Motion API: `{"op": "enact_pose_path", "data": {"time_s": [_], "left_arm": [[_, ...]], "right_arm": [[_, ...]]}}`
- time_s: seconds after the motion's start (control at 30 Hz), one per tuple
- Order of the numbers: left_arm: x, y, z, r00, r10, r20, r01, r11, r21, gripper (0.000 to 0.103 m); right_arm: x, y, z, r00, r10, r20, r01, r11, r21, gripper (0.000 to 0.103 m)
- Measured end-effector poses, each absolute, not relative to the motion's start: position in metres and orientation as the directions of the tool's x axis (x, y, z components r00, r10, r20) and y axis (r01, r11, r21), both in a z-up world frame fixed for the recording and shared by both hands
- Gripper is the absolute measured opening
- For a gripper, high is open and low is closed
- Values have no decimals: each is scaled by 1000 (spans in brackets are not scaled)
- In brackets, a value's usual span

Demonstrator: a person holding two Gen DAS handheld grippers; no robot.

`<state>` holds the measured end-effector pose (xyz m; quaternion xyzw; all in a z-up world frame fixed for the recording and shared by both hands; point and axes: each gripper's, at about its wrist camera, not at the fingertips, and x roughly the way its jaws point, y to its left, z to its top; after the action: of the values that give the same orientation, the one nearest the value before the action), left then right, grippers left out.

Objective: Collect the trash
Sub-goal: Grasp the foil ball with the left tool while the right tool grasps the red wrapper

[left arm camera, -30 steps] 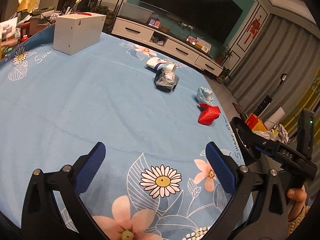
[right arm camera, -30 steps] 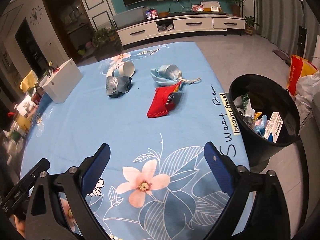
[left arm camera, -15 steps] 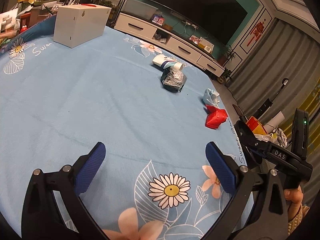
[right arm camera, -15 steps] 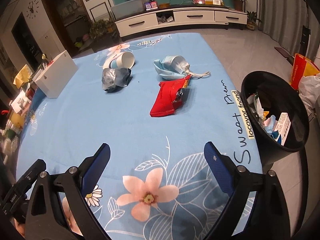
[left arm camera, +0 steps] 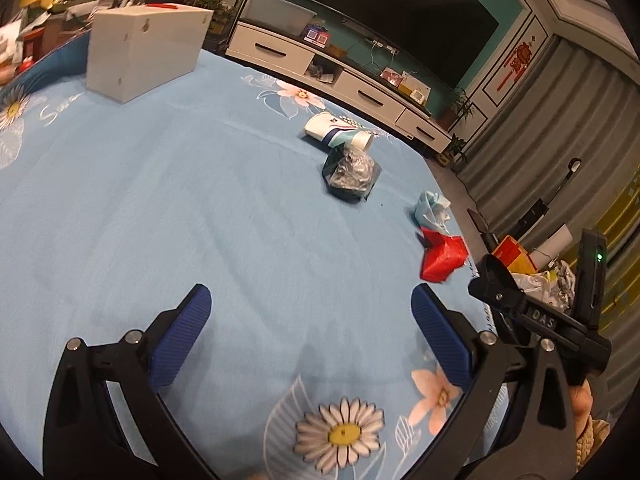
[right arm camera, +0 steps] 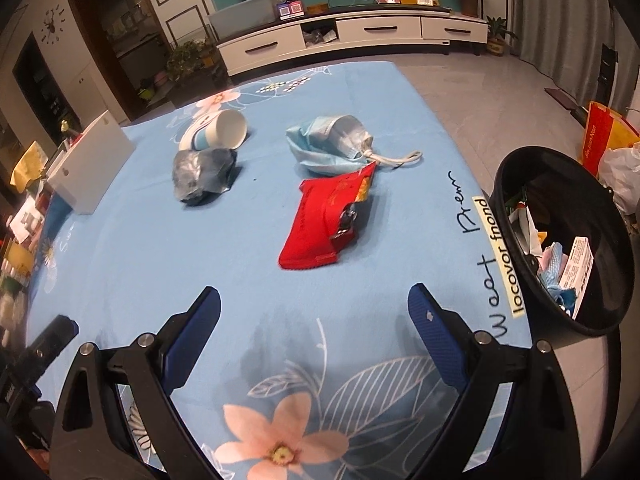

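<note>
**Ana:** Right wrist view has it all laid out: the right gripper [right arm camera: 314, 312] hangs over the blue floral cloth of the bench [right arm camera: 140, 240] with its fingers [right arm camera: 434, 334] spread wide and empty, and the red wrapper [right arm camera: 324, 224] lies just ahead of them.

**Ben:** And the left gripper [left arm camera: 310, 330]?

**Ana:** Released too, nothing between its fingers [left arm camera: 182, 340]. The face mask [right arm camera: 332, 146] touches the red wrapper's far end, while the crumpled foil bag [right arm camera: 202, 176] and tipped paper cup [right arm camera: 218, 132] sit together farther left. The black bin [right arm camera: 564, 240] stands off the bench's right edge, already holding scraps.

**Ben:** So how should the pick go?

**Ana:** Likely the red wrapper first (nearest, and closest to the bin). It lies flat, so the fingers should come down straddling its raised, creased side and pinch there, keeping clear of the mask's cord so it doesn't drag along.

**Ben:** Any change over the last second?

**Ana:** Both cameras have pushed forward. The trash sits larger and nearer in each view, the bin has slid right, and both grippers are as open as before.
</note>
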<state>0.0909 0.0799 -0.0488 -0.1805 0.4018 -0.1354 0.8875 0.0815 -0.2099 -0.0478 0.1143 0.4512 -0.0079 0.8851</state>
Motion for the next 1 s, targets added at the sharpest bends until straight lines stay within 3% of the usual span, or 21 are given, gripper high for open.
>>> {"op": "enact_pose_path", "data": {"time_s": [0.4,0.8,1.0], "left_arm": [[172,59,-55,632,-439,-639,150,878,-454,100],[256,-19,-77,596,-418,-685,218,906,-364,99],[266,-23,-82,587,-393,-708,202,918,-342,64]], "right_arm": [[107,-231,-62,613,102,-784,116,969,217,93],[136,-230,-69,636,152,-756,70,965,253,89],[142,-231,-78,614,173,-771,59,963,263,59]]}}
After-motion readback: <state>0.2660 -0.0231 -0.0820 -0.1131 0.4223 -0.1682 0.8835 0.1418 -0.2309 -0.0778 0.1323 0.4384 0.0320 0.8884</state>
